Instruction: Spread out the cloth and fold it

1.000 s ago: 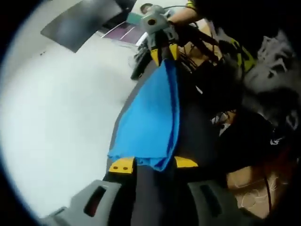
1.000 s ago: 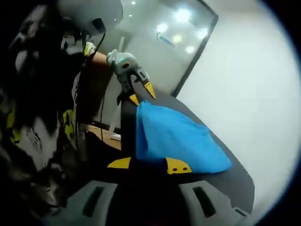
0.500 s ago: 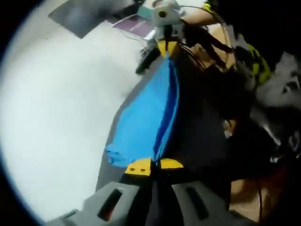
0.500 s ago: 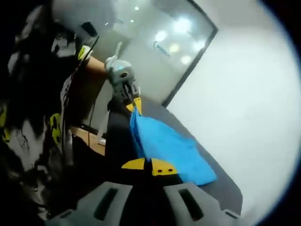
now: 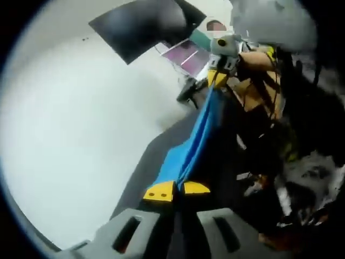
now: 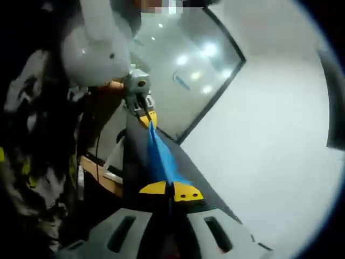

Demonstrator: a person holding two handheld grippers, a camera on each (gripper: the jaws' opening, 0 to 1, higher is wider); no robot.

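At the bottom centre of the left gripper view, the left gripper [image 5: 176, 190] has its yellow-tipped jaws pressed together on one end of the blue cloth [image 5: 195, 141]. The cloth runs up and to the right as a taut, narrow band above the dark table [image 5: 148, 164] — its far end is pinched in the right gripper [image 5: 216, 77] near the top of the frame.

In the right gripper view the same stretch shows from the other end: the right gripper [image 6: 171, 190], low centre, is clamped on the cloth [image 6: 160, 159], which rises to the left gripper [image 6: 144, 115] in the upper left. A person's patterned sleeve [image 6: 32, 135] covers the left edge — pale wall to the right.
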